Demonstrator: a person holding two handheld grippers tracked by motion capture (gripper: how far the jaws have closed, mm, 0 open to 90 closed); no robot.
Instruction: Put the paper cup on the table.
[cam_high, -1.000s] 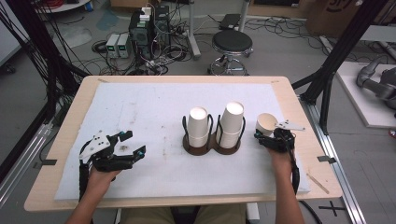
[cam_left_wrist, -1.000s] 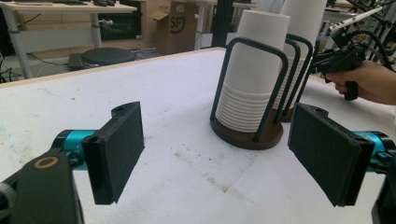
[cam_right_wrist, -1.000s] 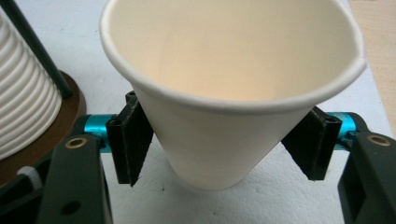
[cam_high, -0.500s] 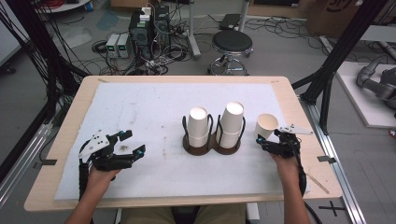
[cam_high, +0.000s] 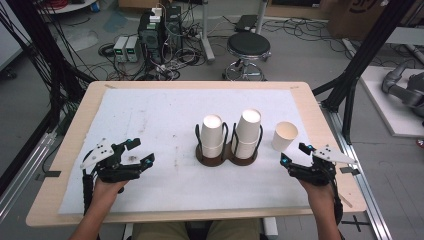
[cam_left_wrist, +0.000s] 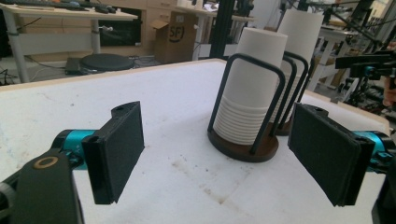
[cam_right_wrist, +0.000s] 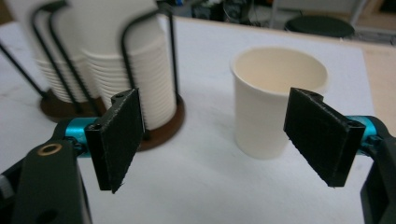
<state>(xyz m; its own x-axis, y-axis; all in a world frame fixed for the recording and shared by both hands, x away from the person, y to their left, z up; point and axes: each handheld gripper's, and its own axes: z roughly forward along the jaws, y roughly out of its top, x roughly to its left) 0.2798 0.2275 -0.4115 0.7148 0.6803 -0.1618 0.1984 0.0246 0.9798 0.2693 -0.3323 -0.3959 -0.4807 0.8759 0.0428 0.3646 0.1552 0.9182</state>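
Single white paper cup (cam_high: 285, 136) stands upright on the white-padded counter (cam_high: 150, 115), mouth up, long axis vertical, just beside the dark wooden two-slot cup holder w/ black wire hoops (cam_high: 227, 155), on its right side & apart from it. Right gripper (cam_high: 297, 155) sits near the cup on the person's side; its jaws have just been opening and now stand wide, released, nothing between them — in the right gripper view the cup (cam_right_wrist: 275, 100) is beyond the pads, not touched. Left gripper (cam_high: 137, 151) rests well apart at the counter's left, jaws also spread, holding nothing; in its own view the two stacks of inverted white paper cups (cam_left_wrist: 254, 93) sit ahead in the holder. Risks, as I judge: the cup is light & empty, so a stray brush from a jaw or the trailing cable while the hand moves near could tip it or slide it into the holder. A re-grip w/ too much squeeze prob dents the thin wall.
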